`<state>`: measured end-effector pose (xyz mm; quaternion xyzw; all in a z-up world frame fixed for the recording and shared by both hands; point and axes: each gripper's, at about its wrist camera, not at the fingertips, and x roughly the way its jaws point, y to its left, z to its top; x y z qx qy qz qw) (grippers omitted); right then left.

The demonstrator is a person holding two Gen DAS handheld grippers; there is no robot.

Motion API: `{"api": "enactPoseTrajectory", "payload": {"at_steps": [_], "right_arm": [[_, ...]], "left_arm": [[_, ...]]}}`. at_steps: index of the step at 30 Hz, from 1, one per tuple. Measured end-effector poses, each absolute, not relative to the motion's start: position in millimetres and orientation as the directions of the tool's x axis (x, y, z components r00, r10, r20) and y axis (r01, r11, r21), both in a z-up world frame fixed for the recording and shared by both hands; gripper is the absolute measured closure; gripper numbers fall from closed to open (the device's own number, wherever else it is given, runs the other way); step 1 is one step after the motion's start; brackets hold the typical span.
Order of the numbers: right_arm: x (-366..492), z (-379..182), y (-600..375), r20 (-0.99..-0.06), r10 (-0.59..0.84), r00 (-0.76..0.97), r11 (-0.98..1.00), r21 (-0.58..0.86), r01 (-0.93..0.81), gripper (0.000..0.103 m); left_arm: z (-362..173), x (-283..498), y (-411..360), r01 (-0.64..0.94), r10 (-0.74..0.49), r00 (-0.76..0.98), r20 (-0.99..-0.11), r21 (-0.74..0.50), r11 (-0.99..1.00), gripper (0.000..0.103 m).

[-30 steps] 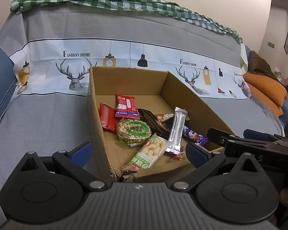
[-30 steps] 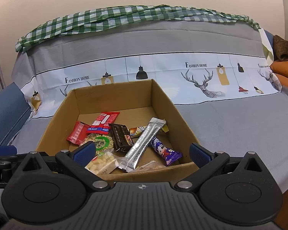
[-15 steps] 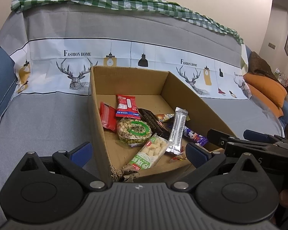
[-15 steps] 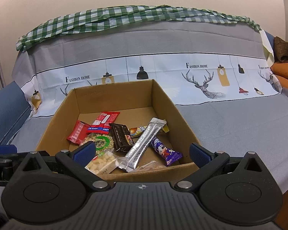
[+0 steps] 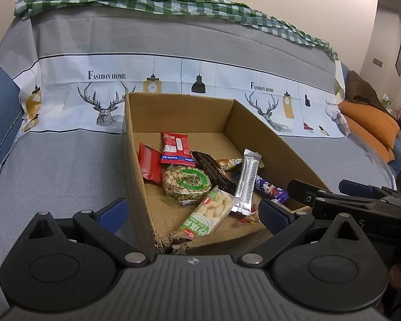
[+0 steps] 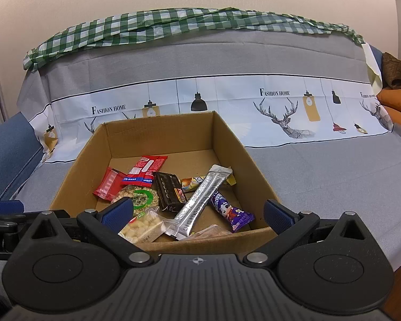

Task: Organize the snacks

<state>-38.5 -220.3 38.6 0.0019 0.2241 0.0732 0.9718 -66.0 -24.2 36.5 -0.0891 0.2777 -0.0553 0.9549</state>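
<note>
An open cardboard box (image 5: 179, 112) sits on a cloth-covered sofa and holds several snacks. Among them are a red packet (image 5: 149, 167), a round green-labelled nut cake (image 5: 187, 184), a dark chocolate bar (image 5: 214, 174), a silver stick pack (image 5: 247, 182) and a purple candy (image 5: 271, 190). My left gripper (image 5: 192, 214) is open, with the box's torn near corner between its fingers. My right gripper (image 6: 197, 214) is open too, straddling the near wall of the box (image 6: 160, 133). Beyond that wall lie the silver stick pack (image 6: 200, 203) and the purple candy (image 6: 231, 212). Neither gripper holds anything.
A grey sofa cover (image 6: 320, 168) with a deer print spreads around the box. A green checked cloth (image 6: 173, 24) lies along the backrest top. Orange cushions (image 5: 369, 123) are at the far right. Bare blue sofa fabric (image 6: 8, 144) shows at the left.
</note>
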Motion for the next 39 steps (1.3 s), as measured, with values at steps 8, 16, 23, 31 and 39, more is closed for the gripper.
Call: {"api": "enactPoseTrajectory", "payload": {"at_steps": [8, 16, 23, 31, 39], "right_arm": [[-38.4, 38.5, -220.3, -0.435, 0.143, 0.889, 0.989, 0.036, -0.142, 0.001], [-38.4, 38.4, -220.1, -0.435, 0.143, 0.889, 0.989, 0.036, -0.142, 0.001], [-38.3, 38.4, -220.1, -0.435, 0.143, 0.889, 0.989, 0.035, -0.142, 0.001], [-38.3, 38.3, -219.9, -0.435, 0.143, 0.889, 0.989, 0.034, -0.142, 0.001], [-38.3, 38.2, -219.7, -0.435, 0.143, 0.889, 0.989, 0.034, -0.143, 0.001]], "left_arm": [[36.6, -66.4, -26.2, 0.064, -0.153, 0.845, -0.513, -0.187, 0.980, 0.000], [37.3, -67.7, -26.7, 0.078, -0.162, 0.849, -0.502, -0.184, 0.980, 0.000], [37.0, -67.8, -26.7, 0.079, -0.163, 0.849, -0.502, -0.184, 0.980, 0.000], [36.9, -68.3, -25.9, 0.083, -0.167, 0.850, -0.499, -0.185, 0.979, 0.000], [36.2, -67.5, -24.7, 0.085, -0.167, 0.849, -0.501, -0.183, 0.979, 0.000]]}}
